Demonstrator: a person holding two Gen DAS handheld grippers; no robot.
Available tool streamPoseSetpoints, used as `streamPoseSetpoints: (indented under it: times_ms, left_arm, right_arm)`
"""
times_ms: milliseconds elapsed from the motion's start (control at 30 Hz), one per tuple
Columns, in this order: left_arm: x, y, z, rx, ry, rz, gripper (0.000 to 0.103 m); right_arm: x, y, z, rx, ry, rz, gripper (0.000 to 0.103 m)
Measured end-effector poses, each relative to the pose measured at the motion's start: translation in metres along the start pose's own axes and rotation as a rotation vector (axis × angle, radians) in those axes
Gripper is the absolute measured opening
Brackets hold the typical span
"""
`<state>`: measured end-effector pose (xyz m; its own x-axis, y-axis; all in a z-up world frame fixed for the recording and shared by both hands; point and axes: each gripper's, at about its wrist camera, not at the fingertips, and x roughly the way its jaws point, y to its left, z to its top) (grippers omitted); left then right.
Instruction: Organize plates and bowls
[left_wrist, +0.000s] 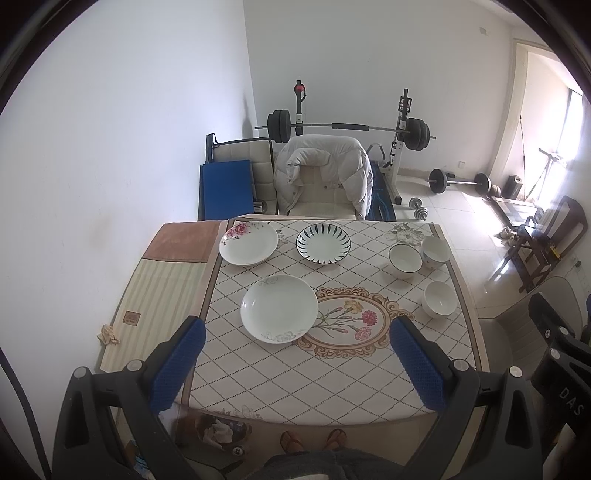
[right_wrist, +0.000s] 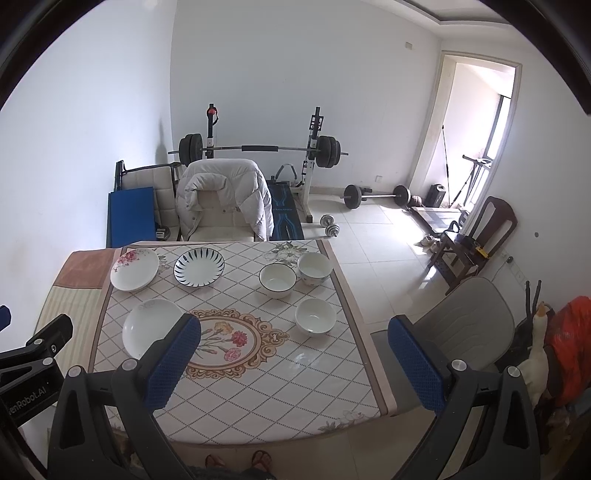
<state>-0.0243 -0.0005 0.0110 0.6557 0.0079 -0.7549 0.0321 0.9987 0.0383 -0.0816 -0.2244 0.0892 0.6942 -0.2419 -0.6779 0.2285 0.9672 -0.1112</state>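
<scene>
Three plates, three bowls lay apart on surface (left_wrist: 332, 384). White plate (left_wrist: 279, 308) sat just left of floral medallion (left_wrist: 347, 321), ahead of left hand-held gripper (left_wrist: 295, 365), nearer arm. Plain bowl (right_wrist: 316, 316) right of medallion. Right hand-held gripper (right_wrist: 293, 365) likewise spread wide, empty.

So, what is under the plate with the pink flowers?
The flowered plate seems to rest on a second white plate, whose rim shows along its near edge. Below is the checked tablecloth. The lower plate's pattern is covered, so it cannot be told.
</scene>
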Motion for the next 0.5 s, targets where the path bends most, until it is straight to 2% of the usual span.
streamPoseSetpoints:
  times_ms: [500]
  left_arm:
    - [-0.0018,-0.0023,0.0008,0.003,-0.005,-0.002,0.102]
  right_arm:
    - [-0.001,0.0022,-0.0071,0.013,-0.004,-0.009,0.103]
